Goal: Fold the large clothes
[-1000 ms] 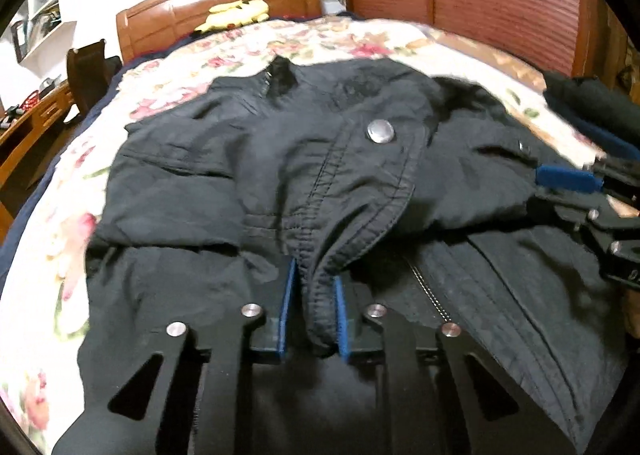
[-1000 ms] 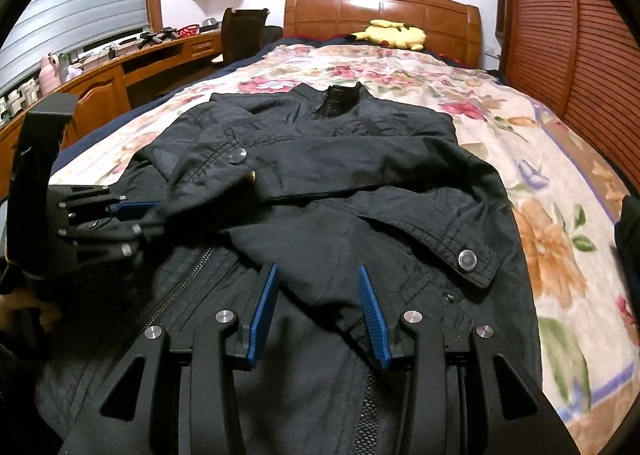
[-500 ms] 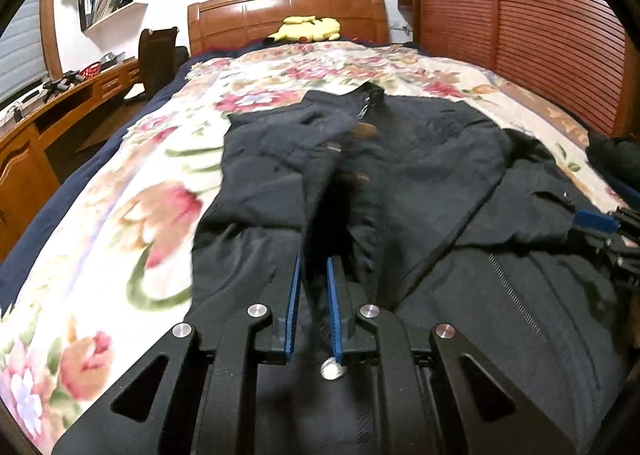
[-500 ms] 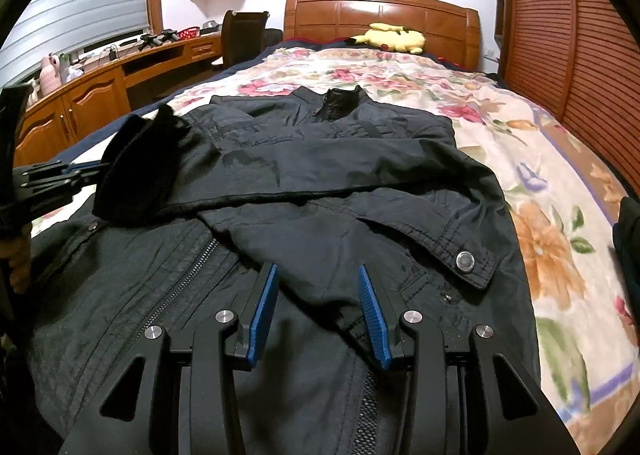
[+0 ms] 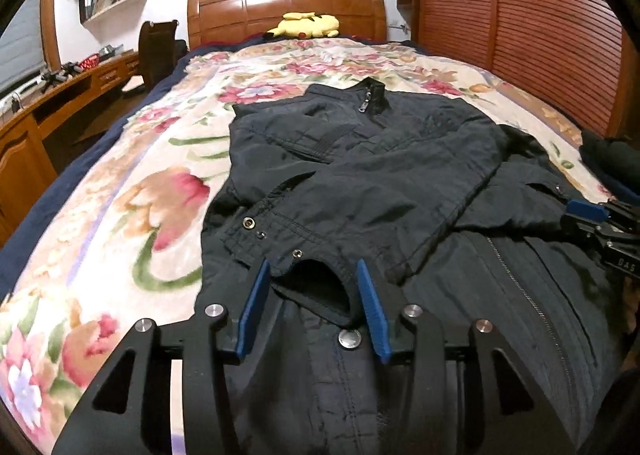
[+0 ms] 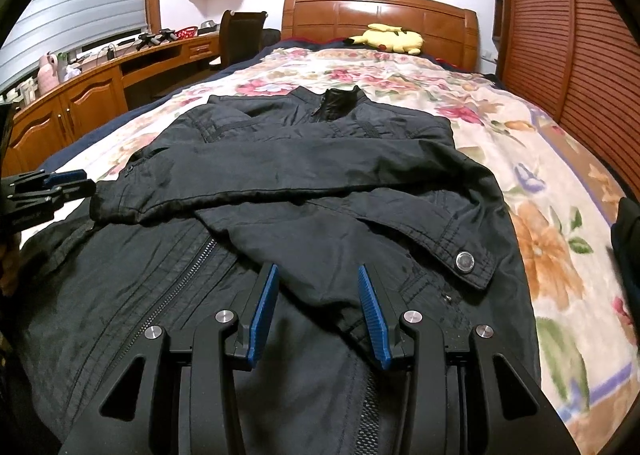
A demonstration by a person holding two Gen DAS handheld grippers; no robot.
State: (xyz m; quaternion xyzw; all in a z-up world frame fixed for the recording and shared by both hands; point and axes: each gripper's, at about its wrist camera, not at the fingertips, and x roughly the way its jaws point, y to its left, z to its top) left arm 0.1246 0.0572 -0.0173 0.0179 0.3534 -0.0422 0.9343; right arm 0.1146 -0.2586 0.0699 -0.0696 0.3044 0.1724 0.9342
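Note:
A black jacket (image 5: 380, 183) lies front up on the floral bedspread (image 5: 132, 215), collar (image 5: 372, 95) towards the headboard. One sleeve is folded across the chest (image 6: 304, 167), and its cuff (image 5: 280, 235) lies at the jacket's left side. My left gripper (image 5: 312, 263) hovers over that cuff. Its jaws are opening and the blue pads (image 5: 256, 307) stand clear of the cloth between them. The left gripper also shows at the far left edge (image 6: 52, 187). My right gripper (image 6: 318, 269) stands open over the other folded sleeve, near its snap-button cuff (image 6: 464, 261). The right gripper also shows at the right edge (image 5: 592, 215).
A yellow plush toy (image 5: 306, 25) rests against the wooden headboard (image 5: 288, 7). A wooden desk (image 6: 100, 83) and a chair (image 6: 242, 35) stand left of the bed. A slatted wooden wall (image 5: 540, 47) runs along the right. Dark clothes (image 5: 612, 159) are piled at the bed's right edge.
My left gripper carried the sleeve cuff leftwards across the jacket, then let go of it; the cuff now lies flat between the parted pads. The right gripper has stayed still.

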